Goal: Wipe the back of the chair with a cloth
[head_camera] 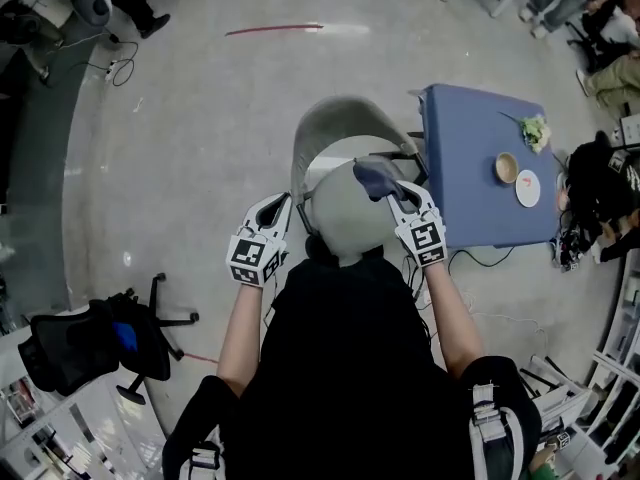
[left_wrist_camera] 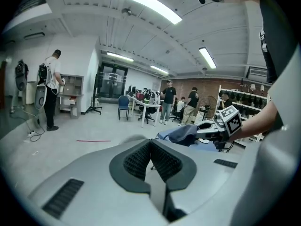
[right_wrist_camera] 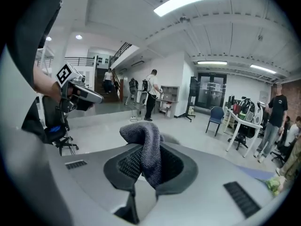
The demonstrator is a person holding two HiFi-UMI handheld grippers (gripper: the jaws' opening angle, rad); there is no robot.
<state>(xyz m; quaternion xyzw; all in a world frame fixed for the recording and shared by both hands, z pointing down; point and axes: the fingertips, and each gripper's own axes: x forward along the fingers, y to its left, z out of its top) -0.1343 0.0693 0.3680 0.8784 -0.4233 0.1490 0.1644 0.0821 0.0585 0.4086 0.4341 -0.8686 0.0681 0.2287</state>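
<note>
Black-clad shoulders [head_camera: 350, 368] are filling six o'clock of the head view, both forearms reaching up toward the grey chair [head_camera: 350, 223] at centre. At ten o'clock of that chair the left tool [head_camera: 278, 204] is hovering just beside its rim. At two o'clock the right tool [head_camera: 402, 194] is pinching a dark cloth [head_camera: 374, 177], which is lying on the chair's upper right edge. A blue tabletop [head_camera: 465, 198] is standing at three o'clock, just beside the chair, carrying a bowl [head_camera: 507, 168], a plate [head_camera: 528, 188] and something green [head_camera: 537, 131]. A black office chair [head_camera: 90, 343] is sitting well apart at eight o'clock.

Over to the left gripper view: the left tool [left_wrist_camera: 150, 149] is showing its jaws pressed together at the tips, nothing between them. At three o'clock the right tool [left_wrist_camera: 202, 131] is coming into shot with the cloth [left_wrist_camera: 181, 133] bunched at its tip. People are standing around desks far behind.

Now the right gripper view: the right tool [right_wrist_camera: 143, 169] is clamping down on the cloth [right_wrist_camera: 146, 144], the fabric humping up above the pads and hanging down between them. At nine o'clock the left tool [right_wrist_camera: 94, 98] is hanging in the air, apart from the cloth.
</note>
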